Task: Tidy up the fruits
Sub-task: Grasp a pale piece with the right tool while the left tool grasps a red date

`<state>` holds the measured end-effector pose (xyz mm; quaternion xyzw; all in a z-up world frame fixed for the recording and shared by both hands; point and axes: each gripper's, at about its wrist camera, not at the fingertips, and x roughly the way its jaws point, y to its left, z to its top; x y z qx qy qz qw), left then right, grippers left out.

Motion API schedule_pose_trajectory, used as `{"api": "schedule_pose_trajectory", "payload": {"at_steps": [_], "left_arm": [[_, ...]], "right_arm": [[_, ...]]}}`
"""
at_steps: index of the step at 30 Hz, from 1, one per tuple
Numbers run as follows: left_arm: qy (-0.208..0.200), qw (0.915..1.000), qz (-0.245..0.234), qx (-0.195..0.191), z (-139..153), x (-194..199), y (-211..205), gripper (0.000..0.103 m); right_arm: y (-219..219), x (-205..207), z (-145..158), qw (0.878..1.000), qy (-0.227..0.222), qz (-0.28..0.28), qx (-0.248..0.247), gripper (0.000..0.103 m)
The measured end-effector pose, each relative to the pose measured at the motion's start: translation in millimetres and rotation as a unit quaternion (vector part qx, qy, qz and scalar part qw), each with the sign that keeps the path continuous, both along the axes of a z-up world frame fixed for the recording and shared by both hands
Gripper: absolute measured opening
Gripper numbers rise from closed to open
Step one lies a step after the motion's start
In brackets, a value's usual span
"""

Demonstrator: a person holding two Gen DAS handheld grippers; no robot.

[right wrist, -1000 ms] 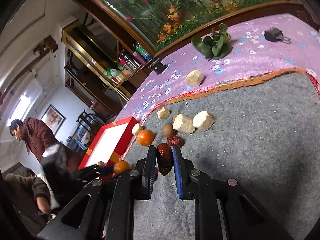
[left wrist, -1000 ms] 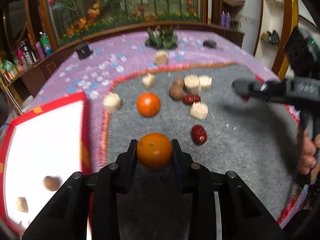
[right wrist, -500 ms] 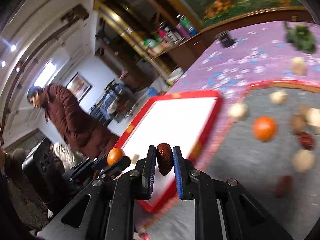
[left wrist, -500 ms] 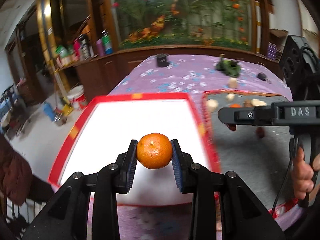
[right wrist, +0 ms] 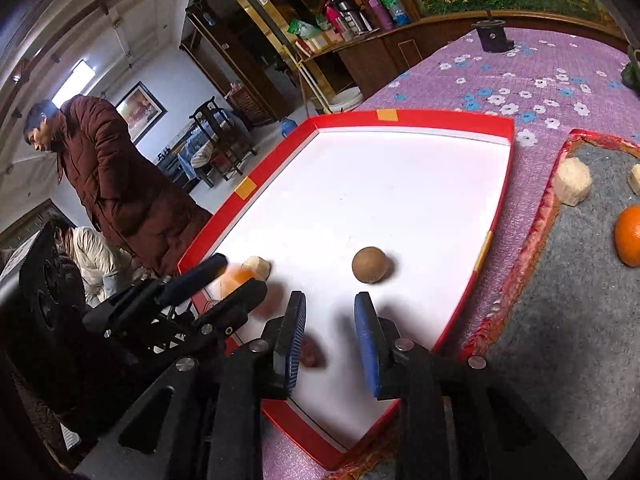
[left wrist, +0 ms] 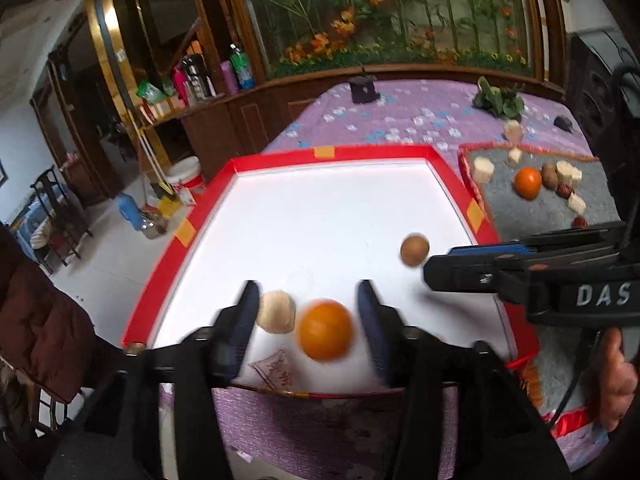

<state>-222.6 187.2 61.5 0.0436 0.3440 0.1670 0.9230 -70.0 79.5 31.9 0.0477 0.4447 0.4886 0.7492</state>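
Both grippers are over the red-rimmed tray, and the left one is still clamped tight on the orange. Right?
Not quite. In the left wrist view the left gripper is opening: its pads stand clear of the orange, which is blurred, apparently dropping into the red-rimmed tray. Both grippers are over the tray.

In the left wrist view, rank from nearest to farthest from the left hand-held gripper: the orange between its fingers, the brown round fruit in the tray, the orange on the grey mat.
From the left hand-held gripper, jaws opening:
1. Orange, between the fingers, ungripped.
2. Brown round fruit, right part of the red-rimmed tray.
3. Orange on the grey mat, far right.
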Motion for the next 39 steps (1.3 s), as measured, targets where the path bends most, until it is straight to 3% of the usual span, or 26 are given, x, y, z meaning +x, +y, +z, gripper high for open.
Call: {"api": "schedule_pose_trajectory", "payload": {"at_steps": [4, 9, 12, 14, 17, 20, 26, 28, 33, 35, 39], "left_arm": [[-0.030, 0.9993, -0.021, -0.002, 15, -8, -10, 0.060], [-0.048, 0.9961, -0.074, -0.006, 26, -9, -40, 0.066], [-0.049, 0.9936, -0.101, -0.011, 30, -5, -57, 0.066], [-0.047, 0.9911, -0.123, -0.017, 30, -2, -70, 0.066], [-0.040, 0.9884, -0.145, -0.025, 28, 5, -89, 0.066], [-0.025, 0.9849, -0.170, -0.023, 26, 10, -109, 0.066], [0.005, 0.9777, -0.209, -0.022, 21, 22, -139, 0.066], [0.017, 0.9753, -0.218, -0.030, 17, 28, -147, 0.066], [0.047, 0.9693, -0.237, -0.043, 8, 52, -166, 0.066], [0.056, 0.9662, -0.247, -0.048, 5, 60, -173, 0.066], [0.077, 0.9619, -0.258, -0.046, -4, 82, -193, 0.065]], "right_arm": [[-29, 8, 14, 0.999, -0.020, -0.025, 0.026, 0.033], [-102, 28, 27, 0.995, -0.032, -0.087, 0.043, 0.037], [-150, 39, 30, 0.986, -0.069, -0.153, -0.001, 0.038], [-173, 51, 23, 0.981, -0.067, -0.175, -0.040, 0.043], [-184, 68, 2, 0.974, -0.052, -0.193, -0.111, 0.043], [-185, 73, -5, 0.976, -0.047, -0.187, -0.098, 0.043], [-163, 78, -15, 0.975, -0.065, -0.170, -0.129, 0.039], [-158, 73, -15, 0.969, -0.097, -0.163, -0.156, 0.027], [-186, 84, -10, 0.977, -0.053, -0.185, -0.091, 0.027], [-213, 91, -2, 0.979, -0.013, -0.202, -0.016, 0.027], [-257, 99, 6, 0.963, 0.023, -0.259, 0.077, 0.027]]}}
